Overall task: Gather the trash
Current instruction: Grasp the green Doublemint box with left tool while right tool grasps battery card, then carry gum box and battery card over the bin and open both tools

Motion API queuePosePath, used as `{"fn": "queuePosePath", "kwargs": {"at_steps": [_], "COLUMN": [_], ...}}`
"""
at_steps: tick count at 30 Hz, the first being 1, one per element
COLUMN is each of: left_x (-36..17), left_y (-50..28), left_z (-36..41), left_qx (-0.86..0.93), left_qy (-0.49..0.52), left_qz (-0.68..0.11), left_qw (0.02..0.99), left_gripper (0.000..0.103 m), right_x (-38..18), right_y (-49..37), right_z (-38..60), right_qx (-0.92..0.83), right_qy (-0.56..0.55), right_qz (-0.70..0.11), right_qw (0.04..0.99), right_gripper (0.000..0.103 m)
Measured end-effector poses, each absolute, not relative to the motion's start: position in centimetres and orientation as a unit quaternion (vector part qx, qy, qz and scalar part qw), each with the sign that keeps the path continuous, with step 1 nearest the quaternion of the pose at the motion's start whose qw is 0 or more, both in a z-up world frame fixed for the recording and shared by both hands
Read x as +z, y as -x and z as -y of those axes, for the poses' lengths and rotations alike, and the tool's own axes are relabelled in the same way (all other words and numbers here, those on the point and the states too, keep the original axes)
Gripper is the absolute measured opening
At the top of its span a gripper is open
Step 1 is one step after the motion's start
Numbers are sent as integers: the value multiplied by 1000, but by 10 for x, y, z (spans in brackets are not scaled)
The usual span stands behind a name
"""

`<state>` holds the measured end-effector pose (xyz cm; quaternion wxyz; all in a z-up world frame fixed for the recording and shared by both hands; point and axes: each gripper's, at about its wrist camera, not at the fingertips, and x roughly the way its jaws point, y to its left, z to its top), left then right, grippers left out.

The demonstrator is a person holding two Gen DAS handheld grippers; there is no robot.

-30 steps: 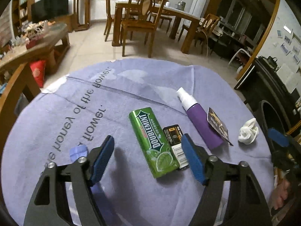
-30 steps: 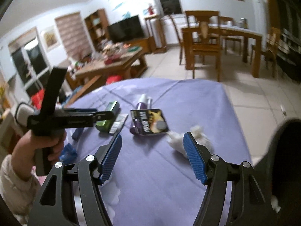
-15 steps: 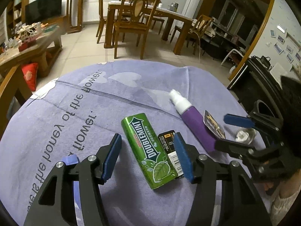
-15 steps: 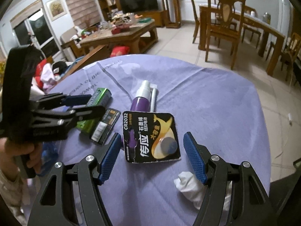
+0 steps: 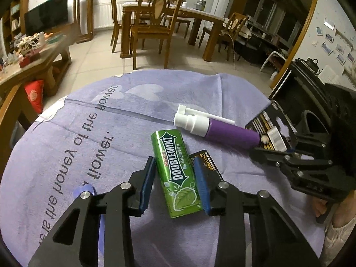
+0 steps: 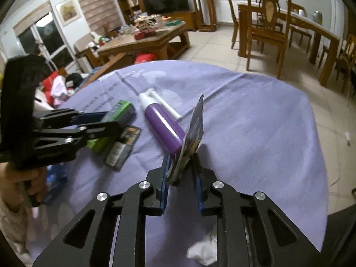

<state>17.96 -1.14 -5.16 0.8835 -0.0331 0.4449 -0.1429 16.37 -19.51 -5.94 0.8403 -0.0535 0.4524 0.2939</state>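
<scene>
Two grippers engaged on trash items at the purple-clothed table (image 5: pixel 66 133).
Left gripper (image 5: pixel 175 184) jaws bracket the green gum pack (image 5: pixel 175 178), contact uncertain; right gripper (image 6: pixel 181 178) jaws clamp the battery card (image 6: pixel 193 133), tilted upright beside the purple spray bottle (image 6: pixel 164 129).

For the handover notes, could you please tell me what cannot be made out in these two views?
- Black battery pack: left wrist view, mostly covered by the Doublemint gum pack and a left tool finger; print too small.
- Battery card in the right tool: right wrist view, edge-on, face unreadable.
- Crumpled tissue: right wrist view, cut by the bottom edge.
- Whether the left tool pads touch the gum: unclear.
</scene>
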Motion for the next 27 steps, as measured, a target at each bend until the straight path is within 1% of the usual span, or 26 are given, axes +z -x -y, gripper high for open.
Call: {"fn": "queuePosePath", "kwargs": {"at_steps": [8,11,14,20,22,27], "left_x": [-48,-50,-51,-50,-42,-8], "left_y": [-178,-177,-177,-176,-172,-152], "left_z": [11,9,8,14,13,5], "left_qx": [-146,-146,-147,-152,-164,-210], "left_qy": [43,41,38,25,30,82], "left_qz": [-440,-440,-443,-436,-418,-345], "left_qw": [885,885,883,887,893,911], "left_gripper": [33,33,34,32,32,31], "right_x": [-47,-43,-37,-26,-23,-8], "right_y": [-152,-151,-148,-134,-130,-110], "right_z": [209,211,213,214,217,234], "right_qx": [282,276,271,266,265,268], "right_qy": [35,28,16,4,-10,-54], "right_qz": [-437,-426,-413,-394,-388,-365], "right_qw": [853,861,869,880,883,890], "right_gripper": [20,9,3,3,3,3]}}
